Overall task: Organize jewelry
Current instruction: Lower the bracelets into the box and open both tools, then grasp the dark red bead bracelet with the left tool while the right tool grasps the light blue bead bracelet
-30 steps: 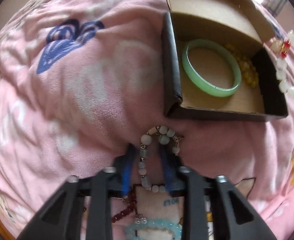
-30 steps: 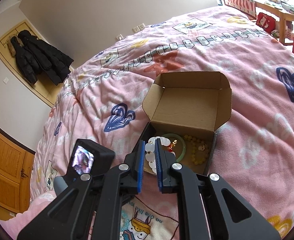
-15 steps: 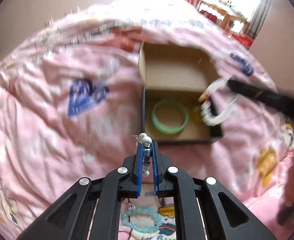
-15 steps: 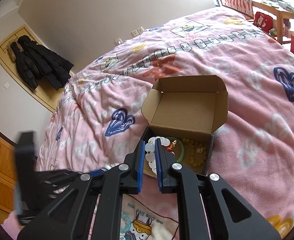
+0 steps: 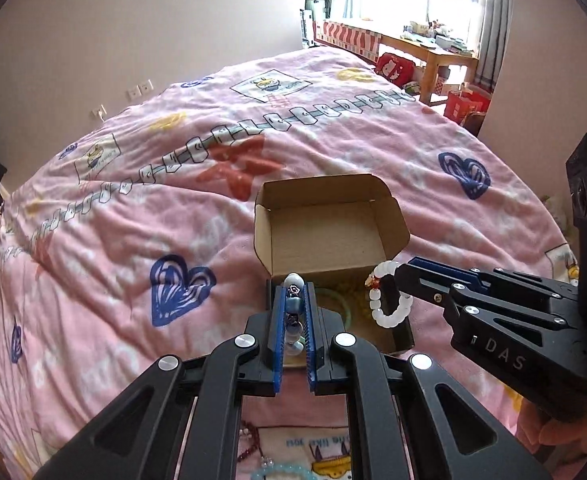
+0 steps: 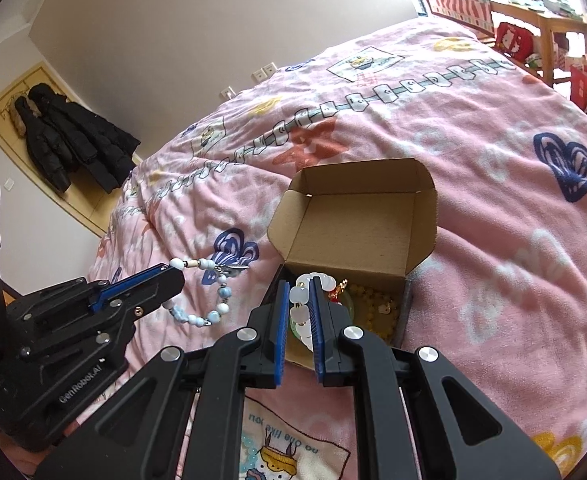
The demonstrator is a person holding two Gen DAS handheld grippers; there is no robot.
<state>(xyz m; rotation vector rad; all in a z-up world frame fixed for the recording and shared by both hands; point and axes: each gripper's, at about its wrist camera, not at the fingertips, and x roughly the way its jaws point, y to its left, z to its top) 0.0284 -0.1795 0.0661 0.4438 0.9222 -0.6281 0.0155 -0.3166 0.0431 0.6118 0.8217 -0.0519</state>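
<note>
- Left gripper (image 5: pixel 293 312) jaws clench a blue bead bracelet (image 6: pixel 209 300), frame centre.
- Right gripper (image 6: pixel 299 308) jaws clench a white bead bracelet (image 5: pixel 387 300) over the cardboard box (image 5: pixel 329 228).
- Box already holds a green bangle (image 5: pixel 343 304) and yellow beads (image 6: pixel 373 308); 2 held bracelets remain, more on the cloth (image 5: pixel 293 444) at bottom.

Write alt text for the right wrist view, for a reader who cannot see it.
The right hand-held gripper is shut on a white bead bracelet over an open cardboard box holding a green bangle and yellow beads. At left, the left hand-held gripper is shut on a blue-and-white bead bracelet above the pink blanket.
</note>
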